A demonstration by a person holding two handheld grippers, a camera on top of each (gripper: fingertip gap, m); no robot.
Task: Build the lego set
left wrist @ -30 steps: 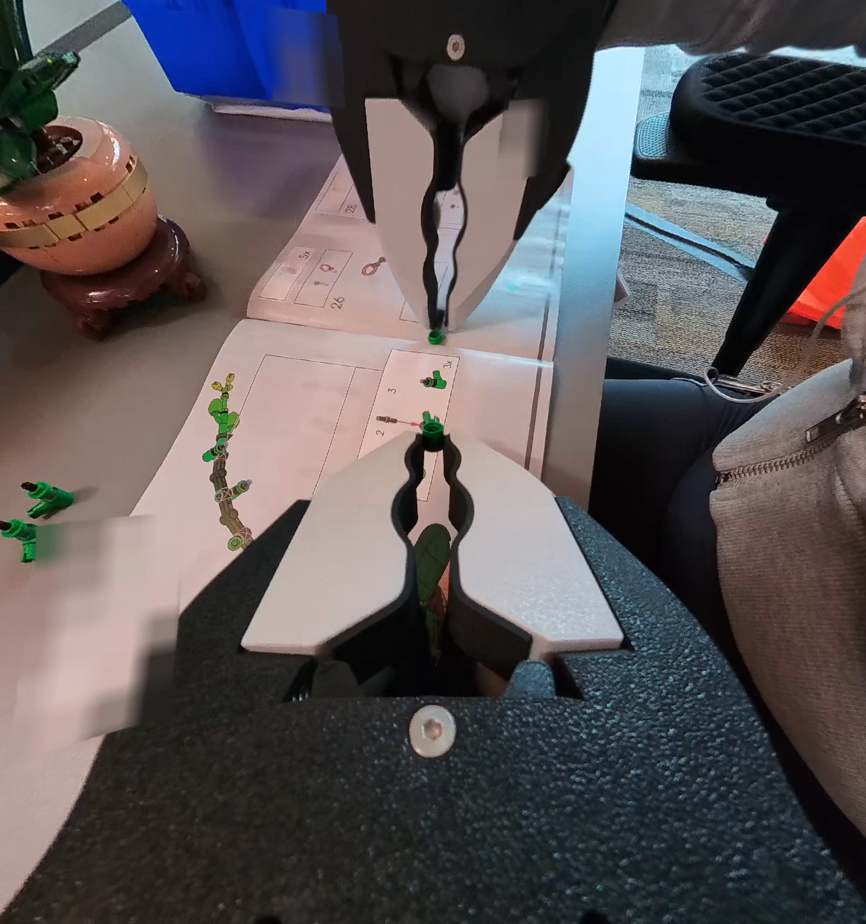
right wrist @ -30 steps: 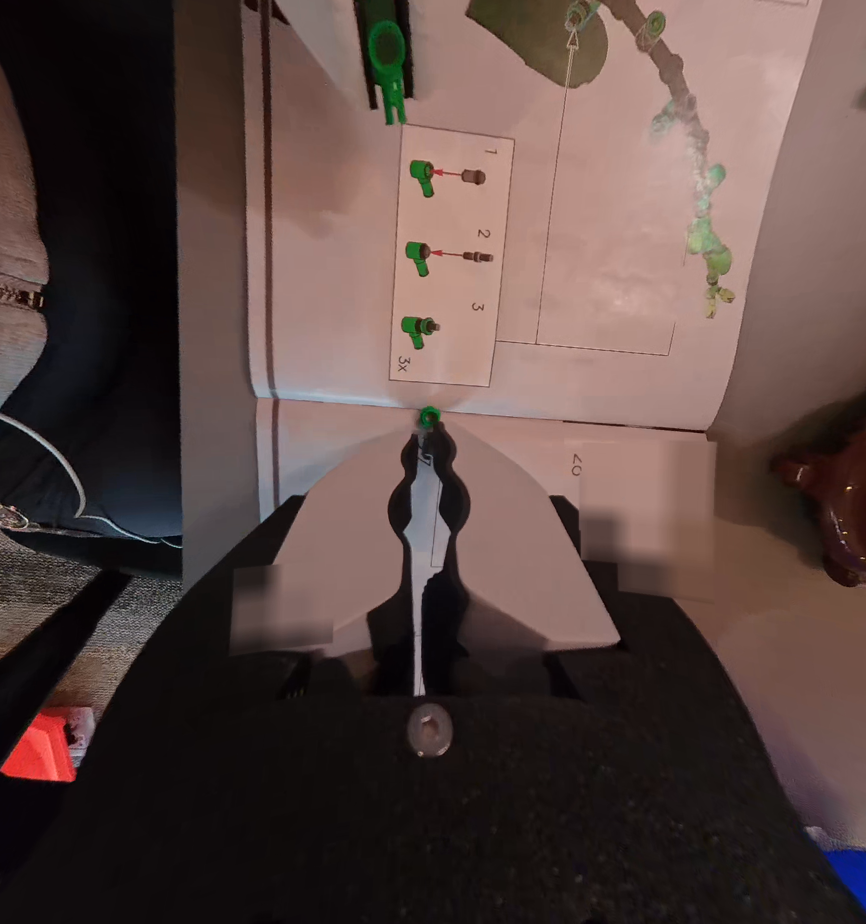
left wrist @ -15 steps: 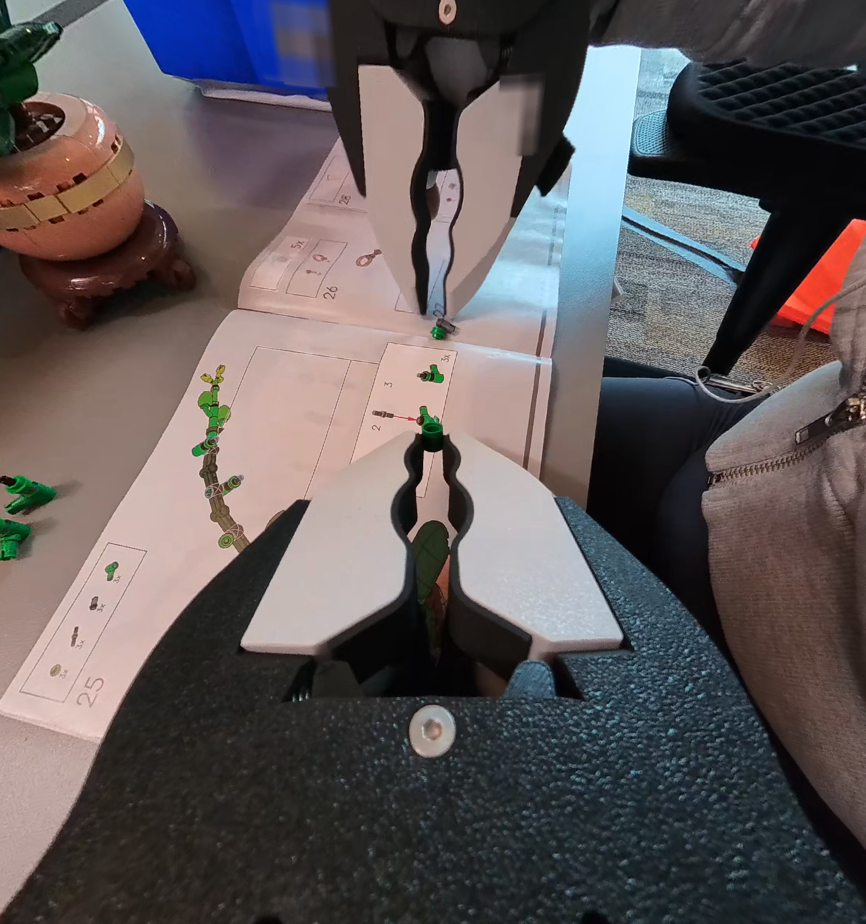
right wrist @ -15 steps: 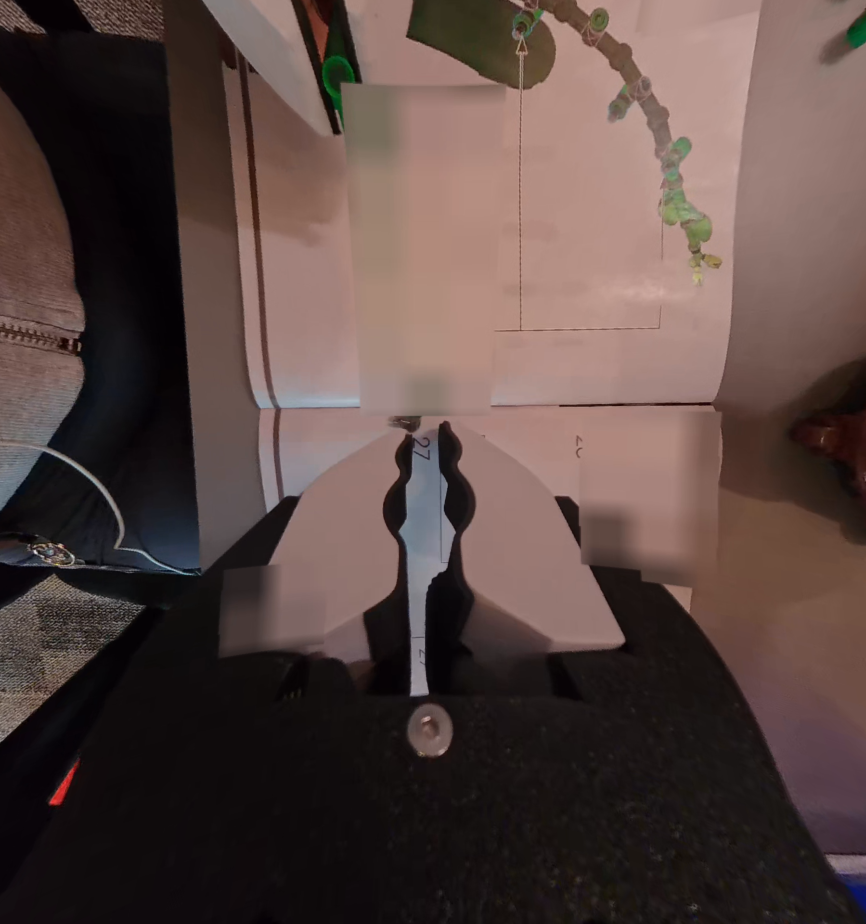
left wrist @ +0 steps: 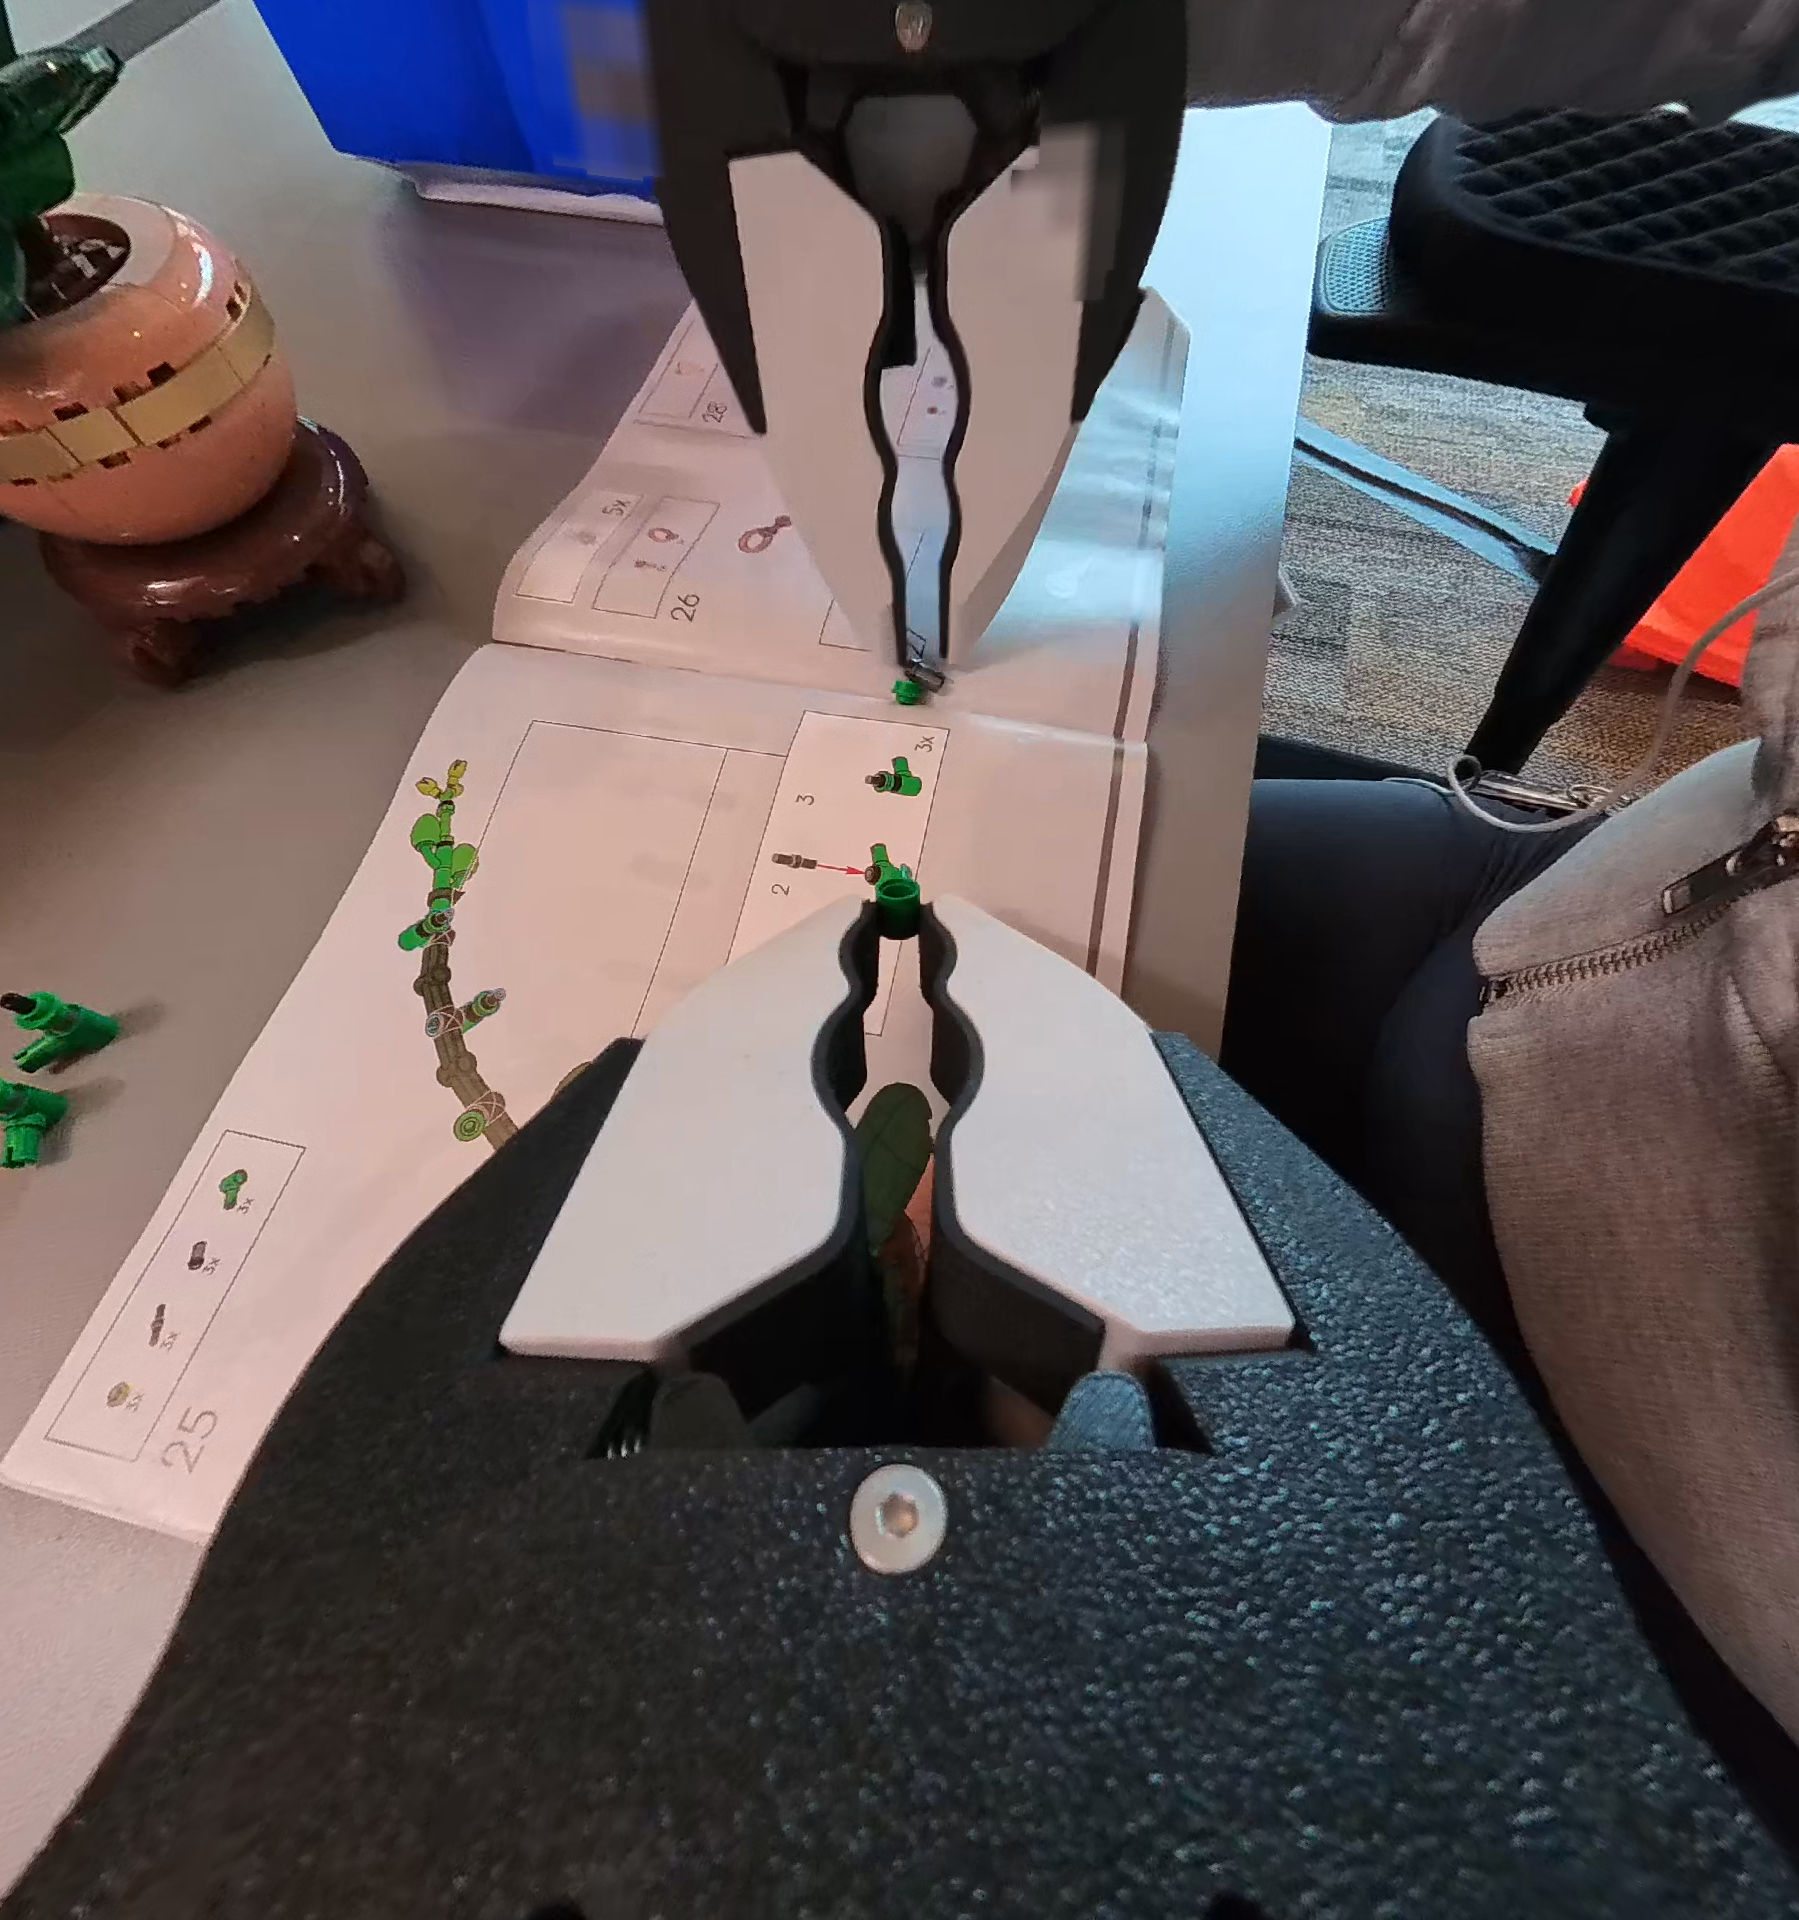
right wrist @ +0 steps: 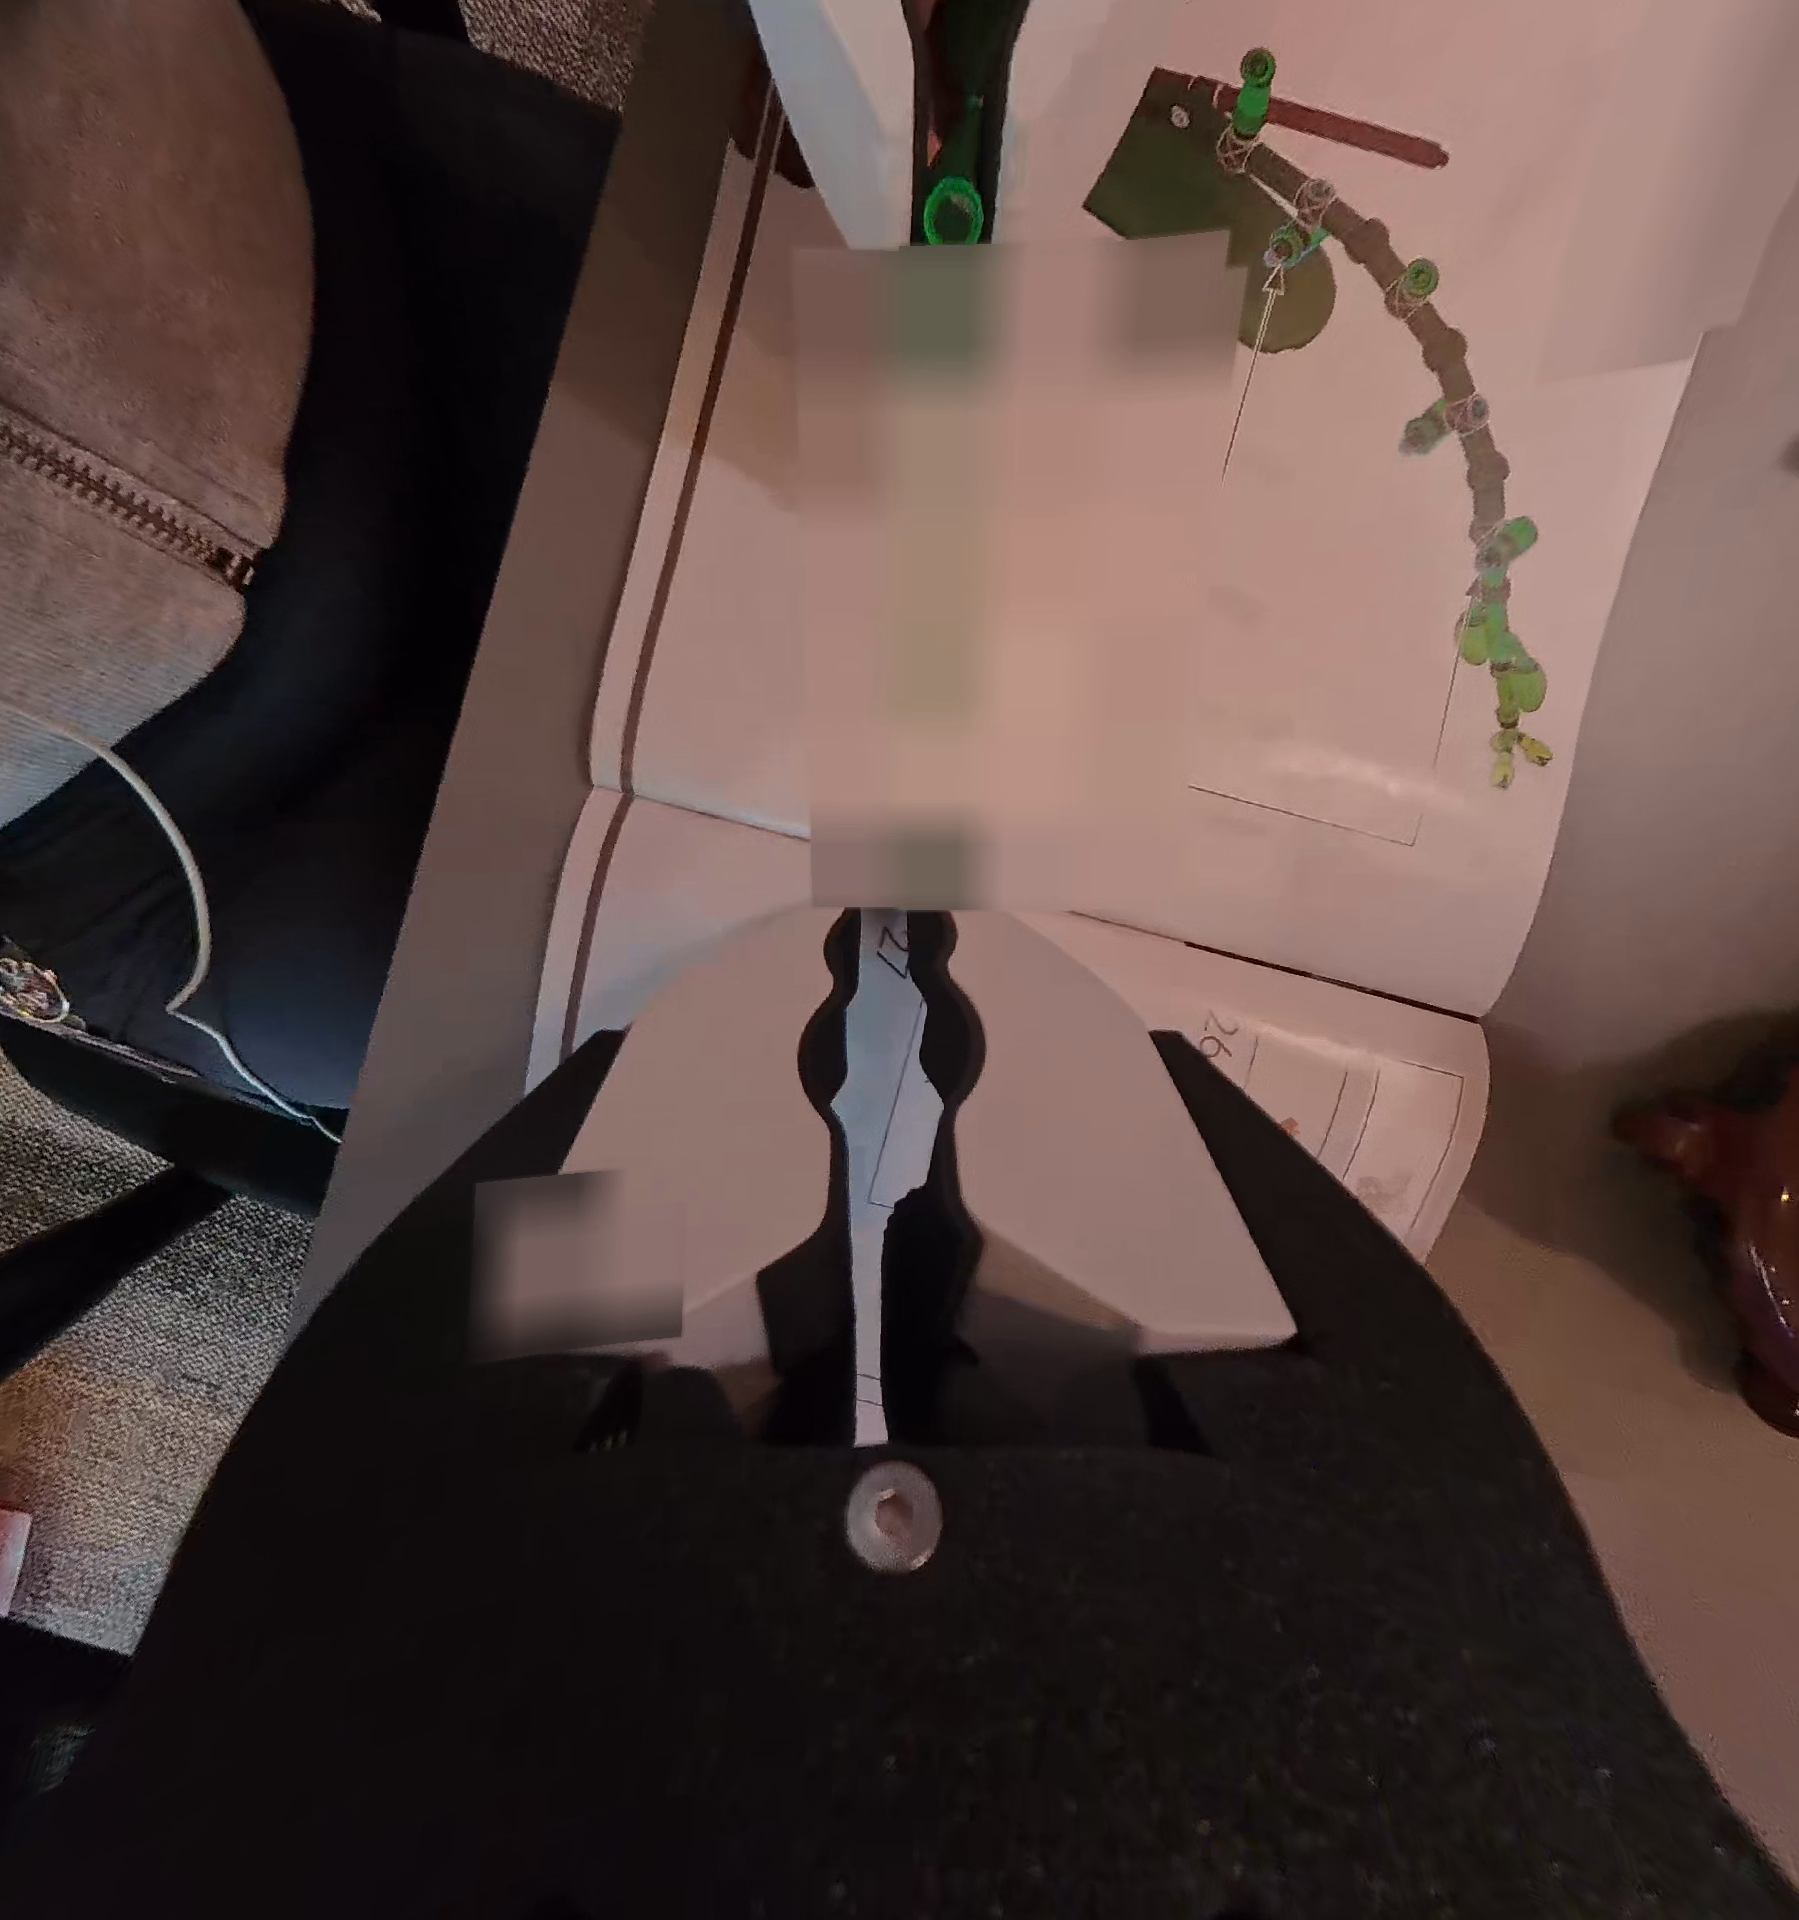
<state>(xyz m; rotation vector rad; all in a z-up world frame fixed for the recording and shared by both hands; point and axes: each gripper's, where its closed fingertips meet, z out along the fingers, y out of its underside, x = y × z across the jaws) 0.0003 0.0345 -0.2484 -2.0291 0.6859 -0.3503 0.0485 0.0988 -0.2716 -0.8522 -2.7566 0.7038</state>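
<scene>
My left gripper (left wrist: pixel 896 920) is shut on a small green connector piece (left wrist: pixel 896 902) that stands out of its tips above an open instruction booklet (left wrist: pixel 583 831). It also shows at the top of the right wrist view (right wrist: pixel 952 223), with the piece's green ring between its fingers. My right gripper (left wrist: pixel 921 655) points down at the booklet's fold from the far side, its jaws a little apart. A second small green piece with a dark pin (left wrist: pixel 910 686) lies on the paper right at its tips. In the right wrist view (right wrist: pixel 890 925) only paper shows between the fingers; a blurred patch covers the tips.
A pink brick-built pot (left wrist: pixel 105 384) on a brown stand is at the far left. Two green pieces with pins (left wrist: pixel 59 1029) (left wrist: pixel 7 1107) lie on the table left of the booklet. A blue bin (left wrist: pixel 479 83) stands behind. The table edge (left wrist: pixel 1238 520) runs along the right, beside a person's lap.
A second ago my right gripper pinched the small green piece; it opened and left the piece lying on the booklet, and its tips have since come down close to it. My left gripper kept its hold.
</scene>
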